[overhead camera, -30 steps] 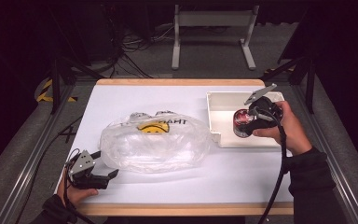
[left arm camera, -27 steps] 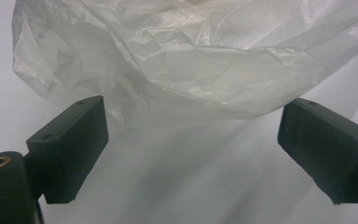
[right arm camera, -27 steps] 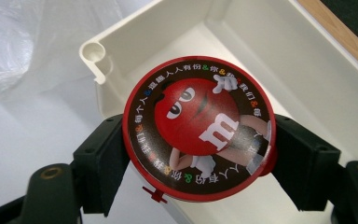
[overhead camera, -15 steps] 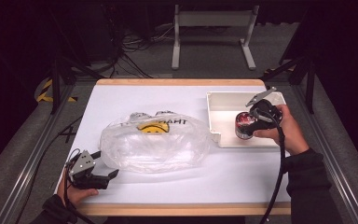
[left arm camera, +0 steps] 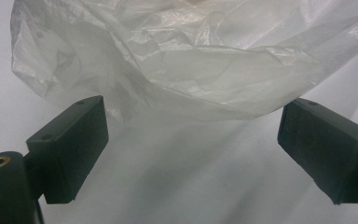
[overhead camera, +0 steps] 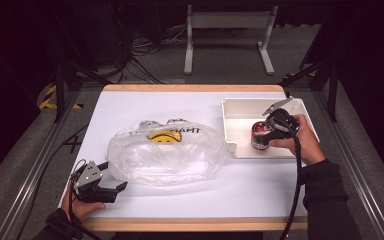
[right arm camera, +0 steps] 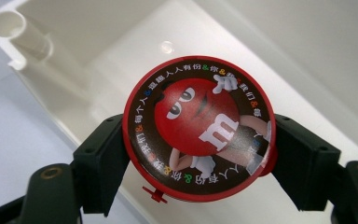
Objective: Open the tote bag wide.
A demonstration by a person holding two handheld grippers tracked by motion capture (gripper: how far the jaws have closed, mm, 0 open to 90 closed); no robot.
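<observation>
Right gripper [overhead camera: 269, 131] clamped on red candy tub [right arm camera: 199, 136], now lower inside white tray [overhead camera: 240, 150]. Left gripper [left arm camera: 193, 144] wide open, unmoved beside plastic bag [overhead camera: 167, 155].

- The candy tub [right arm camera: 199, 128] has a glossy red plastic lid.
- The tray [right arm camera: 307, 60] is smooth, slightly shiny white plastic.
- The bag [left arm camera: 182, 56] is thin, crinkled, see-through plastic film.
- The table [overhead camera: 260, 185] has a matt white top with a wooden edge.
- The gripper jaws are matt black plastic.
</observation>
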